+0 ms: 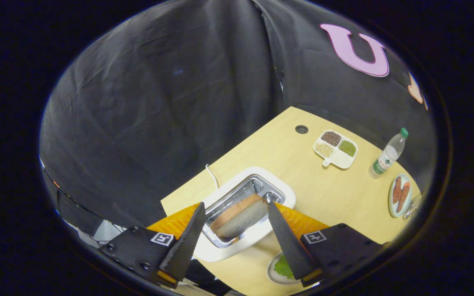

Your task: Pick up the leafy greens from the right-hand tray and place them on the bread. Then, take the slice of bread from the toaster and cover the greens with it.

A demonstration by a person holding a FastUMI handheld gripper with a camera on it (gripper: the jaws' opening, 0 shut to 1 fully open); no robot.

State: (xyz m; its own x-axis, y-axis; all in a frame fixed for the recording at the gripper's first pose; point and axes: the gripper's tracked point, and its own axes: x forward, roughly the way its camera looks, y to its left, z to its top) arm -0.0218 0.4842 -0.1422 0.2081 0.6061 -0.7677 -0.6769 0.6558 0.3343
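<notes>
Two fingers of the tongs (pixel 235 209) flank the toaster's bread slice (pixel 241 217).

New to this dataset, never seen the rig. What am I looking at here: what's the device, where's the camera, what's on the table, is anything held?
No robot arm here: a person carries a handheld two-finger gripper, and the fisheye camera rides on it, looking forward along the two fingers from above the table.

The fingers are spread open and grip nothing. Between their tips sits a white toaster with a shiny metal slot, and a slice of brown-crusted bread stands in that slot.

On the pale wooden table beyond: a white divided dish of beans and grains, a clear plastic bottle with a green cap, and a small plate of reddish sausage-like pieces. Close by the right finger, a round plate with green leafy lettuce peeks out, partly hidden.

The dark cloth behind is the booth wall.
</notes>
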